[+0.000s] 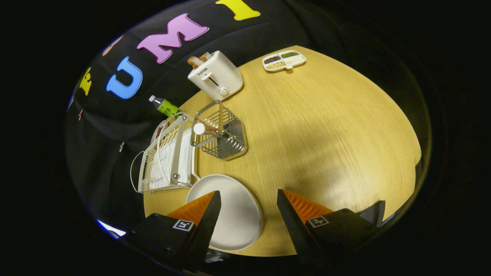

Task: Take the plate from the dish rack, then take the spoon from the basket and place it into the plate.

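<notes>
A white plate (234,214) lies flat on the wooden table (326,134), partly under my left finger (199,214) and reaching into the gap between the fingers. My gripper (249,197) hovers above it, open, with nothing held. Beyond the plate stands a wire basket (224,134) with the spoon's round white handle end (199,128) sticking up out of it. The white wire dish rack (167,159) sits just left of the basket and behind the plate, at the table's edge.
A white toaster (215,75) with bread in it stands behind the basket. A green bottle (165,106) lies by the rack's far end. A small divided tray (284,60) sits at the far side of the table.
</notes>
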`<state>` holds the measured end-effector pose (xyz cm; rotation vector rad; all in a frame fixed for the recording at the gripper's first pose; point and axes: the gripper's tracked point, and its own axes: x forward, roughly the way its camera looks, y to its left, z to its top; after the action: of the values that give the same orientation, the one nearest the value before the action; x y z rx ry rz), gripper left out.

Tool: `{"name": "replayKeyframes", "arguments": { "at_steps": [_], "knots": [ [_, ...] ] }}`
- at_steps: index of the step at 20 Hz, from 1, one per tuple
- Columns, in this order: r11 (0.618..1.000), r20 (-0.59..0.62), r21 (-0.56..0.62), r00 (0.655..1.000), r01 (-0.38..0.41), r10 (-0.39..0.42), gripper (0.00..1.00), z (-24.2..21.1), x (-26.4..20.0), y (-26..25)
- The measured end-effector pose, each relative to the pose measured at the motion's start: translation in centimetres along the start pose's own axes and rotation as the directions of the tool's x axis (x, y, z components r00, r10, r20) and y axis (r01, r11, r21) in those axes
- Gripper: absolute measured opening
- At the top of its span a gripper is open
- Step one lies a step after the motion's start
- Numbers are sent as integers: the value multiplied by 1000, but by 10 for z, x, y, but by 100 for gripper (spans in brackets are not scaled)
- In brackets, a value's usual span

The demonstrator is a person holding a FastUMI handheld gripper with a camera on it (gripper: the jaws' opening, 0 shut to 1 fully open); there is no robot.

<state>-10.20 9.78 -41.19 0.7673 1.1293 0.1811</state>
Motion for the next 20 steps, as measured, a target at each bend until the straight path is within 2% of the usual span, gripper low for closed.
{"name": "replayKeyframes", "arguments": {
  "at_steps": [5,9,15,20],
  "knots": [
    [983,77,-182,997,-10,24,91,34,-33,25],
    [961,139,-276,989,-19,59,91,63,-51,47],
    [900,115,-434,990,-28,87,91,74,-54,59],
    [884,83,-465,993,-36,84,91,76,-39,62]
  ]
}}
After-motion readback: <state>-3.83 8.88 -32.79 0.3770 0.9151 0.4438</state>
